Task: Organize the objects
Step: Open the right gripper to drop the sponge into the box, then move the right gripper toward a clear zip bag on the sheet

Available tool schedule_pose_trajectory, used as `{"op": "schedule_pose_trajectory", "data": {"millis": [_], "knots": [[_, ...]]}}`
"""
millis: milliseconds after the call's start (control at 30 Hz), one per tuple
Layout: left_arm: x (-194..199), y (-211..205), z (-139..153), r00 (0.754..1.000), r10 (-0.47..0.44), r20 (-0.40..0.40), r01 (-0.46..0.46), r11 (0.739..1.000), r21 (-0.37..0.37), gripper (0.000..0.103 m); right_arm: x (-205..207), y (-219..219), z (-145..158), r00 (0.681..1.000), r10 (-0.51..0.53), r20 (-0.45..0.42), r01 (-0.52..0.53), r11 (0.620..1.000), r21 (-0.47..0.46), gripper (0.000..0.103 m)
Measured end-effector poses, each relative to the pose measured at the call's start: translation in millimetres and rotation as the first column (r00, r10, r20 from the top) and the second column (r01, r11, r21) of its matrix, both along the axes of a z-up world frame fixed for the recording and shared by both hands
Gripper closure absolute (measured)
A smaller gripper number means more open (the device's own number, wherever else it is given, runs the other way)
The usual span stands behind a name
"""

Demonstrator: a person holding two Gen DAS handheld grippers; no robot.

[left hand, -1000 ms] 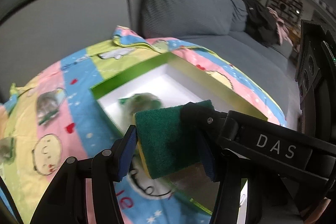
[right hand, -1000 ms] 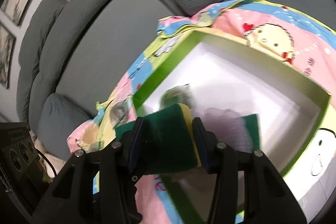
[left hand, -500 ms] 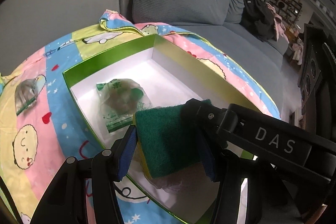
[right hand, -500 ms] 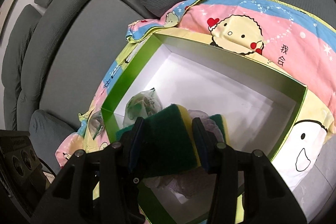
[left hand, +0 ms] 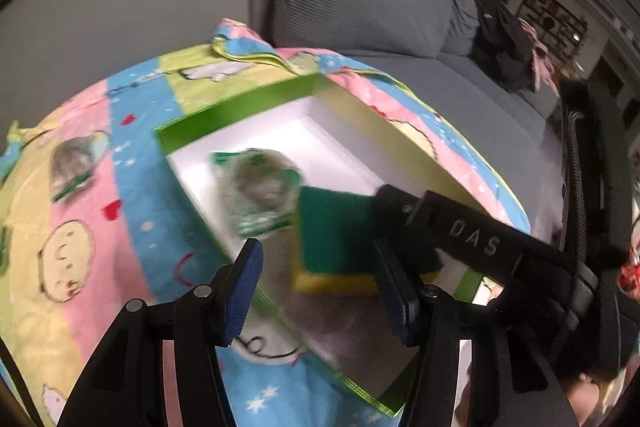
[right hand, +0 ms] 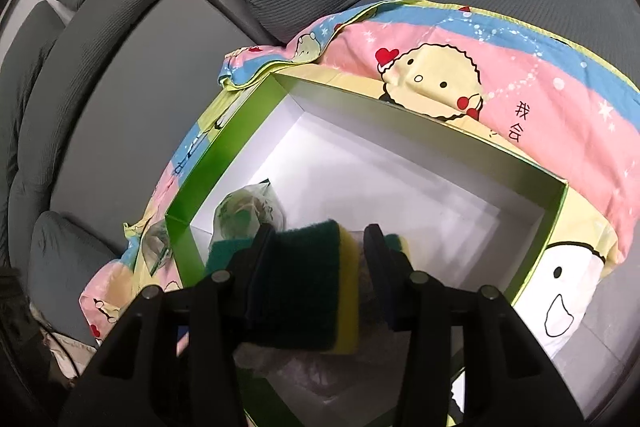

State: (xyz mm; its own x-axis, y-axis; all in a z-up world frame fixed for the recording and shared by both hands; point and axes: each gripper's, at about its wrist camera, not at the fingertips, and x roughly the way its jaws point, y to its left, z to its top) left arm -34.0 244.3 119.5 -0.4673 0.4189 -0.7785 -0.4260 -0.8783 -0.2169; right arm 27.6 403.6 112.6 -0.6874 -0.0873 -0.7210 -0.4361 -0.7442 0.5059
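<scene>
Left hand-held gripper (left hand: 318,277) is hanging wide open over the green box (left hand: 240,111) — right hand-held gripper (right hand: 320,259) is loosely bracketing 1 sponge (right hand: 312,291), grip unclear.

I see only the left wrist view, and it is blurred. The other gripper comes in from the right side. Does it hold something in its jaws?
Observer: Yes. In the right wrist view, the right gripper has its jaws shut on a green and yellow sponge.
Operator: Is the sponge I see in the box a different one?
Observer: It seems so. A second sponge shows just behind the held one, lower down inside the green box.
Operator: What is on the box floor beyond that gripper?
Observer: On the far right the floor is bare white. A clear packet with green print lies near the left wall.
</scene>
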Motion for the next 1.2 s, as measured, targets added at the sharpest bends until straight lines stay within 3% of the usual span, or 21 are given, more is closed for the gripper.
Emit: {"op": "schedule_pose_trajectory", "data": {"millis": [167,267,433,500,567,700,833,933,1033,1100,1167,1200], "knots": [[9.9,-39.8,10.8,0.996,0.092,-0.023,-0.092,0.996,0.006,0.046,1.2,0.2,2.0,0.998,-0.056,0.003,0.055,0.998,0.043,0.058],[9.7,-71.0,10.1,0.982,0.187,-0.034,-0.188,0.982,-0.030,0.046,3.0,2.0,4.7,0.994,-0.113,0.007,0.112,0.989,0.094,0.057],[4.0,-138.6,-9.0,0.911,0.411,0.029,-0.410,0.911,-0.036,0.046,16.4,12.8,9.9,0.980,-0.193,-0.042,0.195,0.980,0.040,0.051],[1.7,-165.7,-19.5,0.869,0.489,0.074,-0.488,0.872,-0.025,0.046,23.5,13.4,16.8,0.974,-0.210,-0.088,0.212,0.977,0.017,0.041],[1.6,-184.8,-27.3,0.839,0.535,0.100,-0.537,0.844,-0.016,0.046,27.7,7.1,27.2,0.970,-0.199,-0.140,0.204,0.979,0.019,0.038],[-0.6,-219.2,-40.7,0.775,0.620,0.125,-0.620,0.783,-0.037,0.046,22.7,-17.8,45.3,0.975,-0.111,-0.191,0.124,0.991,0.054,0.035],[-1.3,-242.0,-55.0,0.746,0.646,0.160,-0.647,0.761,-0.051,0.046,9.7,-54.8,57.4,0.979,0.016,-0.201,0.000,0.997,0.079,0.023],[-6.3,-256.8,-65.6,0.726,0.657,0.203,-0.661,0.748,-0.057,0.046,-0.5,-96.1,66.0,0.969,0.147,-0.200,-0.114,0.979,0.170,0.023],[-9.6,-269.2,-70.2,0.717,0.661,0.220,-0.665,0.744,-0.067,0.046,-18.0,-127.1,65.9,0.944,0.264,-0.200,-0.245,0.963,0.113,0.023],[-10.9,-278.5,-71.5,0.707,0.674,0.216,-0.674,0.734,-0.083,0.046,-35.0,-147.1,65.8,0.932,0.319,-0.171,-0.302,0.946,0.121,0.023],[-11.5,-287.1,-72.9,0.687,0.694,0.214,-0.690,0.716,-0.106,0.038,-55.2,-169.3,65.4,0.918,0.378,-0.121,-0.357,0.920,0.164,0.022],[-10.1,-293.6,-73.7,0.662,0.721,0.207,-0.715,0.690,-0.115,0.037,-72.4,-186.4,64.4,0.904,0.420,-0.080,-0.399,0.895,0.199,0.016]]}}
